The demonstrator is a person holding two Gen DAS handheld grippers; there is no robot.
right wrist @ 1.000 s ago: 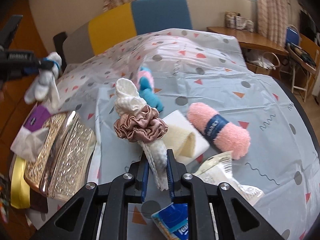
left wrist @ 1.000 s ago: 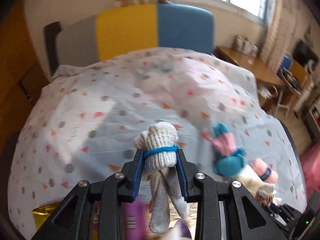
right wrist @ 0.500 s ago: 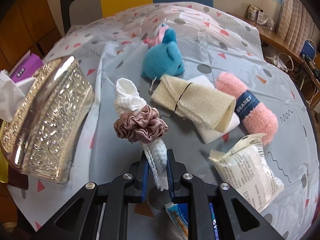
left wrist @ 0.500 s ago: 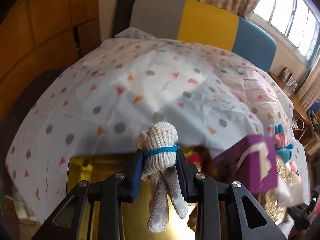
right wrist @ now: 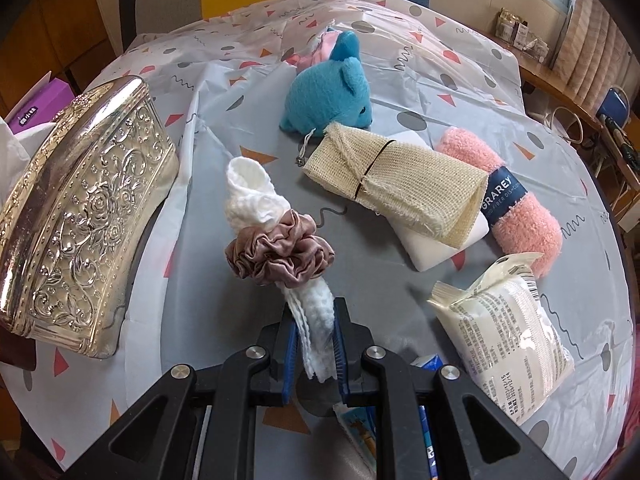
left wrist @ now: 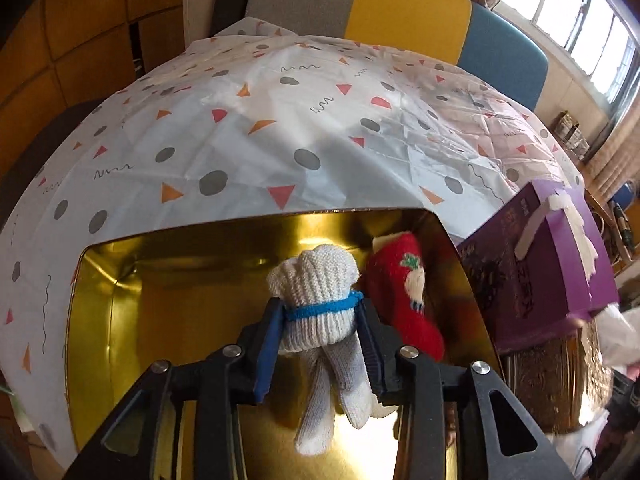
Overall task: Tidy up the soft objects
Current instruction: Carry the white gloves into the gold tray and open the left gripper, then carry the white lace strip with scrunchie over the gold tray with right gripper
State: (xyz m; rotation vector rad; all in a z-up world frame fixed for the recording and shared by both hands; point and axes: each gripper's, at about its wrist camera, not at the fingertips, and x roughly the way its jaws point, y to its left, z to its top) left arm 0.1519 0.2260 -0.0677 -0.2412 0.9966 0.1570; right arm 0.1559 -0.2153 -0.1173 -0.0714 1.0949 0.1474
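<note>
Both units look the same: left hand-held gripper [left wrist: 320, 328] and right hand-held gripper [right wrist: 316, 344] have matte black angular frames with triangular cutouts, round silver screws at the joints, and blue ribbed pads lining the fingers.

Bright window daylight, fisheye-warped edges, sharp

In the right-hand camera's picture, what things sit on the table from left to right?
Purple box → silver embossed tin lid → white cloth with scrunchie held by the right gripper → beige mesh cloth → pink fuzzy roll.
</note>
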